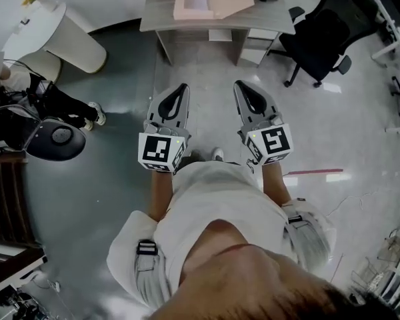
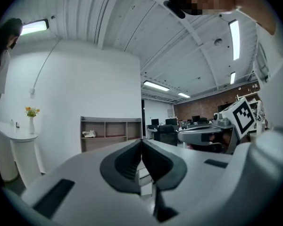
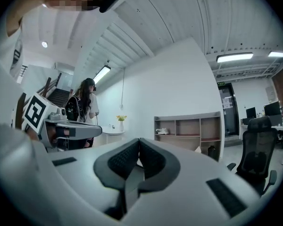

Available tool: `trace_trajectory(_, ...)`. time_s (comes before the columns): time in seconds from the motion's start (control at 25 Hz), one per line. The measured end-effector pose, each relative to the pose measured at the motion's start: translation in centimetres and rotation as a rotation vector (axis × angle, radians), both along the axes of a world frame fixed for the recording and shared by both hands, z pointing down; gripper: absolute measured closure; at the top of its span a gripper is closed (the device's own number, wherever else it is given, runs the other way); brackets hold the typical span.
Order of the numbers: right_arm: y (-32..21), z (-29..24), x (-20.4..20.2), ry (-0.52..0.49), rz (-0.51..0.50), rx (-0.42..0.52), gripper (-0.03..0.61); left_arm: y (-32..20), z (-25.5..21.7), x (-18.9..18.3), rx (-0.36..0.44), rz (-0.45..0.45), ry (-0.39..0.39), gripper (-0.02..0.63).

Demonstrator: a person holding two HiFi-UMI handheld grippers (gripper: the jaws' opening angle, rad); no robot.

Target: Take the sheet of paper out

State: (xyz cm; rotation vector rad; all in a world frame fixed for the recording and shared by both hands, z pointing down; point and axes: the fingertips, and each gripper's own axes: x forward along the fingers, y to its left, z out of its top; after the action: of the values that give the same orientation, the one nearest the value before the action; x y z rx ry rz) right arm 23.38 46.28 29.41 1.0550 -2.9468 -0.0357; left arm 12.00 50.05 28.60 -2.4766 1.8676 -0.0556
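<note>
An open flat cardboard box (image 1: 212, 1) lies on a grey desk (image 1: 267, 23) some way ahead of me; its pale inside may hold the sheet of paper, I cannot tell. Both grippers hang level in front of my body, well short of the desk. My left gripper (image 1: 181, 87) (image 2: 141, 141) has its jaws together with nothing between them. My right gripper (image 1: 241, 85) (image 3: 139, 140) is likewise shut and empty. Each gripper view shows the other gripper beside it.
A black office chair (image 1: 320, 37) stands right of the desk. A round white table (image 1: 50, 32) stands at the far left, and a seated person (image 1: 50, 102) with dark gear is near it. A low open shelf (image 2: 111, 133) (image 3: 188, 128) lines the white wall.
</note>
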Motion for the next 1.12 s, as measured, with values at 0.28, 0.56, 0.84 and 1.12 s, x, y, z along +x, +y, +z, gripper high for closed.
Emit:
trace_trajectory(0.28,-1.7,1.3,0.6,-0.031,-0.032,-0.037,0.558,-1.1,1.5,0.5,-0.037,-0.032,-0.006,0.590)
trace_trajectory(0.56,-4.5,1.2,0.4,-0.028,-0.018,-0.040,0.558,-4.1,1.4,-0.3,-0.040,-0.029,-0.013,0.589)
trace_trajectory(0.84,-9.0,2.0,-1.2,-0.004,0.005,-0.051,0.558,-8.8,2.0,-1.8,-0.040,-0.003,0.003,0.589)
trace_trajectory(1.12,-14.3,1.7,-4.0,0.018,0.039,-0.051,0.558,-14.6,1.6,-4.4,-0.032,0.040,0.015,0.589)
